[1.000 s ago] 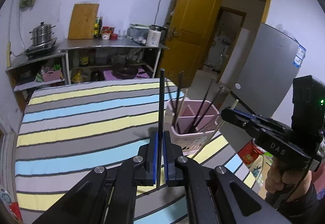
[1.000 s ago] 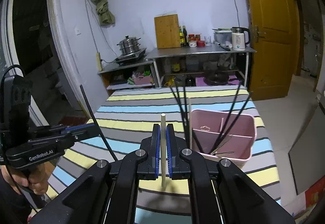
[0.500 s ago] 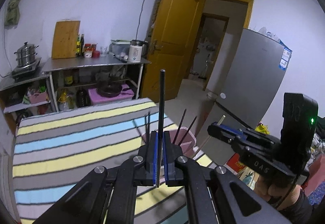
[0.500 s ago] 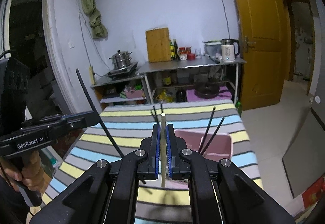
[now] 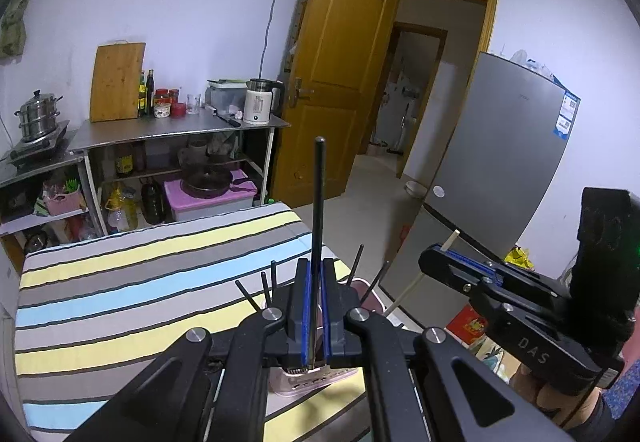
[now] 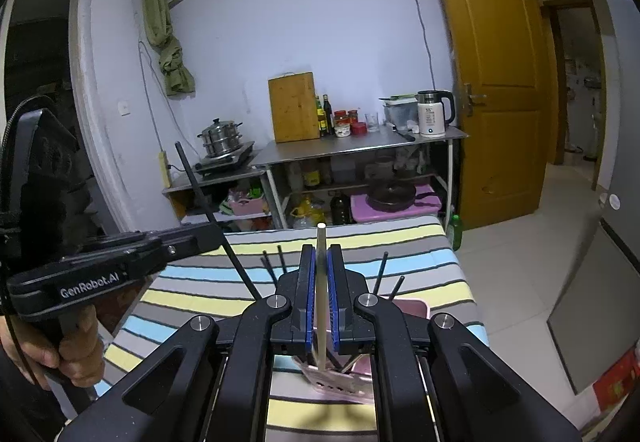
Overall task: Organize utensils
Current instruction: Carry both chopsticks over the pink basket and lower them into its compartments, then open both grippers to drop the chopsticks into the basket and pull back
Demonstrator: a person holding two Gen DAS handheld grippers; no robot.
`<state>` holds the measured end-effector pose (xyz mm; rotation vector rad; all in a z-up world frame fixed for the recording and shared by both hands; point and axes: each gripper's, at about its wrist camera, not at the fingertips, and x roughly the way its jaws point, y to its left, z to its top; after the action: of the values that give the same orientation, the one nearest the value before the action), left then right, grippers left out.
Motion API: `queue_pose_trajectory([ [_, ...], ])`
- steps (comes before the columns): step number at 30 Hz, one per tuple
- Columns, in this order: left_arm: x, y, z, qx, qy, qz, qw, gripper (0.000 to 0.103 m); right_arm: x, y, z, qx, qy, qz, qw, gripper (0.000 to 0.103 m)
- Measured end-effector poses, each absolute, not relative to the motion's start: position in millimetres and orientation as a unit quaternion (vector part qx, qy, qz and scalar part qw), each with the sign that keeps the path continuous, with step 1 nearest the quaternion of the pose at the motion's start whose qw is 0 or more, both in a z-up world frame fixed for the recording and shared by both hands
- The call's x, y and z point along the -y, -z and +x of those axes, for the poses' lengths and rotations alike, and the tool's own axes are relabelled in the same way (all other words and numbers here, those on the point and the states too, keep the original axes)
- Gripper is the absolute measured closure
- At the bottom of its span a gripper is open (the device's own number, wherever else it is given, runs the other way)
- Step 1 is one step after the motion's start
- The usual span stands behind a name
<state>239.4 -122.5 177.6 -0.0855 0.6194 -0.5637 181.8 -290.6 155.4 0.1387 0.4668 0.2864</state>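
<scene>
Chopsticks clamped upright in both tools above the pink holder.
Left tool [image 5: 315, 306] pinches a black chopstick [image 5: 319, 209]; right tool [image 6: 321, 298] pinches a pale chopstick [image 6: 321, 282]; pink holder [image 6: 412, 308] with more black chopsticks [image 6: 382, 270] sits below on the striped counter [image 5: 120, 282].

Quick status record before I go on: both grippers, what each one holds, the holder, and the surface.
left gripper: shut on black chopstick, held upright
right gripper: shut on pale chopstick, held upright
pink holder: on the striped cloth, mostly hidden behind the grippers
in holder: several black chopsticks leaning out
striped cloth: covers the table
hand: grips the left gripper's handle
</scene>
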Motion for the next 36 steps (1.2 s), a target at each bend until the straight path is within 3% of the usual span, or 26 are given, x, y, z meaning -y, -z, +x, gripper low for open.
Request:
queue_pose_trajectory([
  [36, 137, -67, 268, -0.383, 0.268, -0.032, 0.883, 0.099, 285, -79, 219, -0.316, -0.136, 0.061, 0.937, 0.097],
])
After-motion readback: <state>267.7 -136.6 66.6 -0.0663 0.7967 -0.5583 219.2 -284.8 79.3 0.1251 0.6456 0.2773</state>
